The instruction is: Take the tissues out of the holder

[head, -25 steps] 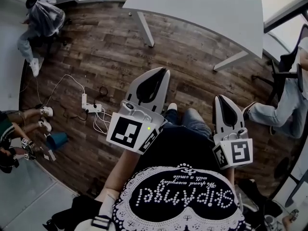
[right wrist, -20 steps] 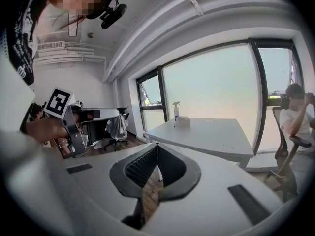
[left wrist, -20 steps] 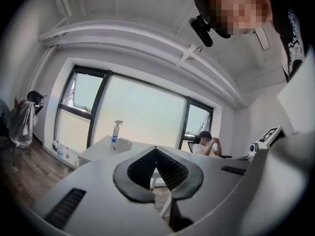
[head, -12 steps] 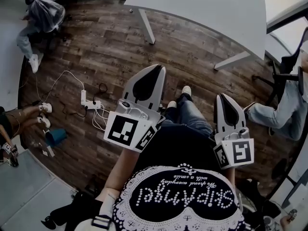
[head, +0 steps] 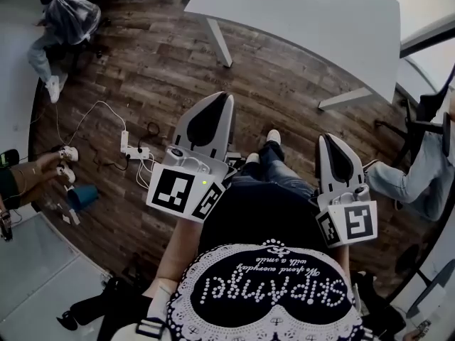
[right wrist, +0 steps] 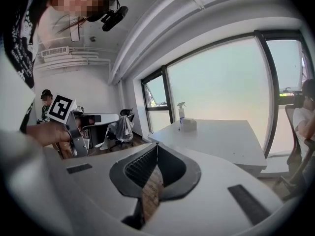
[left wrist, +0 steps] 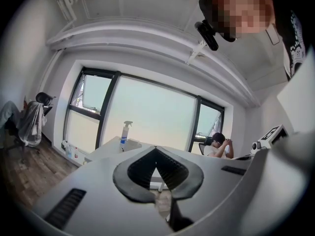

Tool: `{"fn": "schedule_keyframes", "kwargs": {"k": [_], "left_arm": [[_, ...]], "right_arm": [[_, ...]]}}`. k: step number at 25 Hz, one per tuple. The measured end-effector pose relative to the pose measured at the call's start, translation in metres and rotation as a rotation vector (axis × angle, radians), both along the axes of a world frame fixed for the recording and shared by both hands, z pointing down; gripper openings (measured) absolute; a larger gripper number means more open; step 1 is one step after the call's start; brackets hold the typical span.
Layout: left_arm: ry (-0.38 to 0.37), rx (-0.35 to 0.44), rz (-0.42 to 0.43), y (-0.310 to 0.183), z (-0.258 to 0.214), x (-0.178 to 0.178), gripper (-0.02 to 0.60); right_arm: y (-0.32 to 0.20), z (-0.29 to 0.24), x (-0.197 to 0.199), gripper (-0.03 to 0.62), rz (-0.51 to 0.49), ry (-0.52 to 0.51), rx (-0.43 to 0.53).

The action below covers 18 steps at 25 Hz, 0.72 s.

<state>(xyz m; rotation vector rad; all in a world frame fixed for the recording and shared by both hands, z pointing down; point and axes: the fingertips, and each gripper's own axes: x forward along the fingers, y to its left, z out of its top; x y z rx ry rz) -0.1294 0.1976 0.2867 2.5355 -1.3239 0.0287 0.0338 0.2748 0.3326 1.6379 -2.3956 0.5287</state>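
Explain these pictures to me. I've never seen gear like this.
No robot here: a person holds a two-jaw gripper in each hand. The head view looks down from the person's head at the left gripper and right gripper over a wooden floor. The other two views come from cameras riding on each gripper, looking along its jaws. Both grippers are shut, holding nothing. On the white table ahead stand a spray bottle and a small white box, perhaps the tissue holder.

The table (head: 306, 20) stands ahead of the left gripper (head: 225, 96) and right gripper (head: 324, 141), held side by side above the floor (head: 284, 84). On it a spray bottle (right wrist: 181, 112) stands just beside a box (right wrist: 189, 125) (touching or apart, unclear); a power strip (head: 124, 146) lies on the floor to the left.
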Motion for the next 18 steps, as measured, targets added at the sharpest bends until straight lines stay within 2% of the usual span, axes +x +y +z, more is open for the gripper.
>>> {"fn": "schedule_keyframes", "kwargs": {"k": [6, 18], "left_arm": [[-0.006, 0.005, -0.054, -0.022, -0.003, 0.003, 0.002], [-0.018, 0.017, -0.108, -0.057, -0.003, 0.03, 0.002]], "right_arm": [[-0.027, 0.004, 0.01, 0.012, -0.042, -0.016, -0.005], [-0.072, 0.012, 0.049, 0.012, -0.067, -0.061, 0.004]]}}
